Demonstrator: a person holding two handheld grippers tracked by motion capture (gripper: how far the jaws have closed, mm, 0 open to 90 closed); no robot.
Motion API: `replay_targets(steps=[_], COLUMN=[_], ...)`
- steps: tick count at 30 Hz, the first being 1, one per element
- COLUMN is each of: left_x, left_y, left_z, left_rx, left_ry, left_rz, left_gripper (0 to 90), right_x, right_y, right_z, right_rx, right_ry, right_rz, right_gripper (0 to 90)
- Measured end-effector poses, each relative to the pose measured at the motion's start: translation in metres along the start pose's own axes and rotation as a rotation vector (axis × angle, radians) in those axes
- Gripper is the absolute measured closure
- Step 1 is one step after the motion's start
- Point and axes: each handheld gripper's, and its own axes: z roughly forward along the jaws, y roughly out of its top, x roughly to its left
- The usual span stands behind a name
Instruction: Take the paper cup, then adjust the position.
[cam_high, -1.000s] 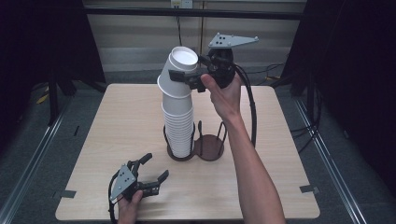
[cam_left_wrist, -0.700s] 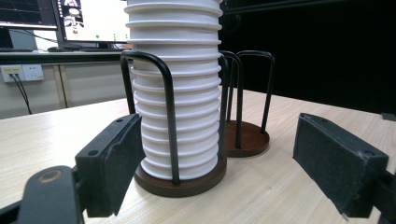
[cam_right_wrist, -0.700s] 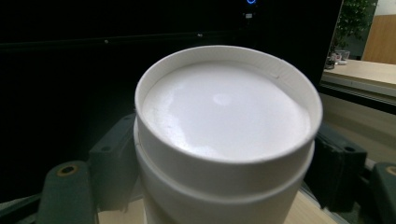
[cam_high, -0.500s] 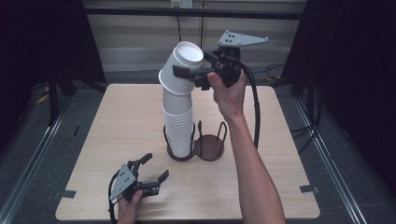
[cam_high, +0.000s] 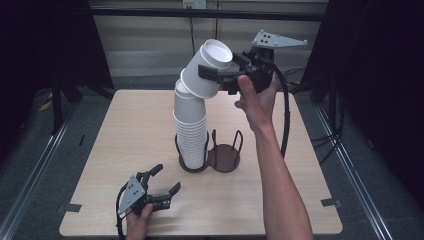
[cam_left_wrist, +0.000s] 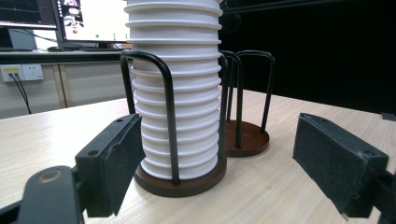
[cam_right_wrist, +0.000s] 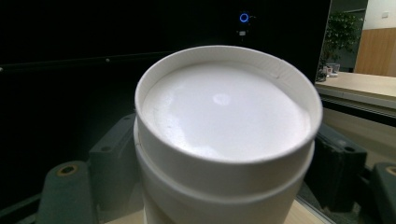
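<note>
On the pale wood counter (cam_high: 125, 130) a rack (cam_high: 222, 159) holds stacked cups (cam_high: 190, 132). Our right tool (cam_high: 216, 75) is clamped on the top cups (cam_high: 207, 67), tilting them; next we lift clear. Our left tool (cam_high: 162, 189) rests apart near the front edge.

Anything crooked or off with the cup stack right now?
Yes. The top cups lean sharply right, off the axis of the straight cup stack in the holder's left ring. The right claw is clamped on them. Nothing looks spilled or crushed.
</note>
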Motion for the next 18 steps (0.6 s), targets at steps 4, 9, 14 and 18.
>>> replay_targets(steps=[4, 9, 14, 18], left_x=[0.000, 0.000, 0.000, 0.000], left_y=[0.000, 0.000, 0.000, 0.000], left_z=[0.000, 0.000, 0.000, 0.000], left_rx=[-0.001, 0.003, 0.002, 0.001], left_ry=[0.004, 0.003, 0.003, 0.002], left_rz=[-0.003, 0.002, 0.000, -0.002], left_gripper=[16.0, 16.0, 16.0, 16.0], right_x=[-0.001, -0.002, -0.003, -0.004], right_y=[0.002, 0.001, -0.001, -0.003], right_z=[-0.009, -0.021, -0.033, -0.044], right_rx=[-0.001, -0.003, 0.005, 0.010], right_ry=[-0.013, -0.026, -0.043, -0.062], right_rz=[0.001, 0.004, 0.001, 0.003], right_gripper=[22.0, 22.0, 22.0, 22.0])
